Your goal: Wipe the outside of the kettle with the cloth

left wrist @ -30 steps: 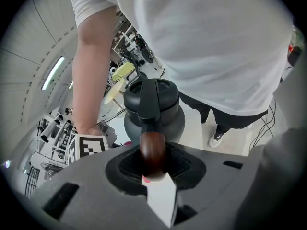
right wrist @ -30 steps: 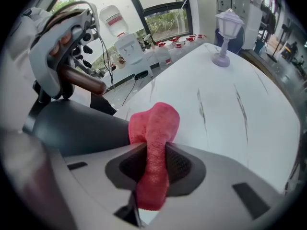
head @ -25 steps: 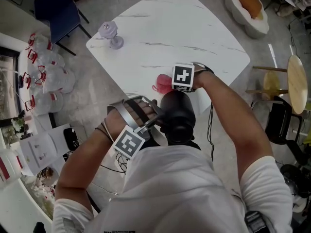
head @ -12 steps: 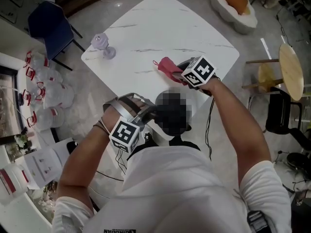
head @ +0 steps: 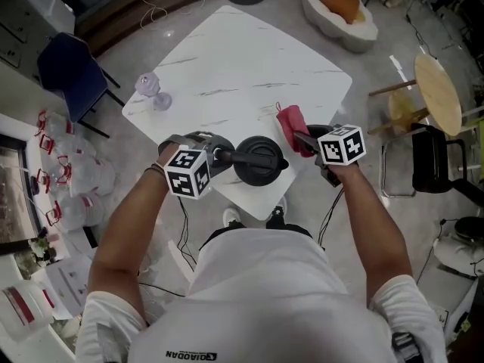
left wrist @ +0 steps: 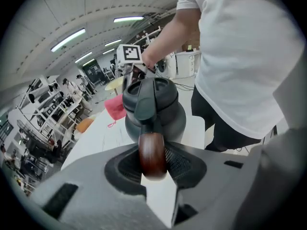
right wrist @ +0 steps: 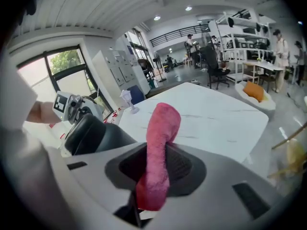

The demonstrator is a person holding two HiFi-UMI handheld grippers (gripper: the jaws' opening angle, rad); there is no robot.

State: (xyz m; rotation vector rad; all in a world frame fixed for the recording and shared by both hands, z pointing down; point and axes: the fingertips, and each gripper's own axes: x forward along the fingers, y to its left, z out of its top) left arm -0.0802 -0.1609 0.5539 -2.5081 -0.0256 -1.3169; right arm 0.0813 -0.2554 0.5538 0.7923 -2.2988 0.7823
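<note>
While the left gripper [left wrist: 152, 166], jaws just easing wider, clasps the kettle [left wrist: 158, 110] by its handle, the right gripper [right wrist: 154, 178] pinches the cloth [right wrist: 161, 133] beside it.

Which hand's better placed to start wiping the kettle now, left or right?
Right, probably. The right tool holds the pink cloth beside the kettle, ready to wipe. The left tool has the kettle's handle between its jaws, which have just opened a little, so it looks busy steadying.
</note>
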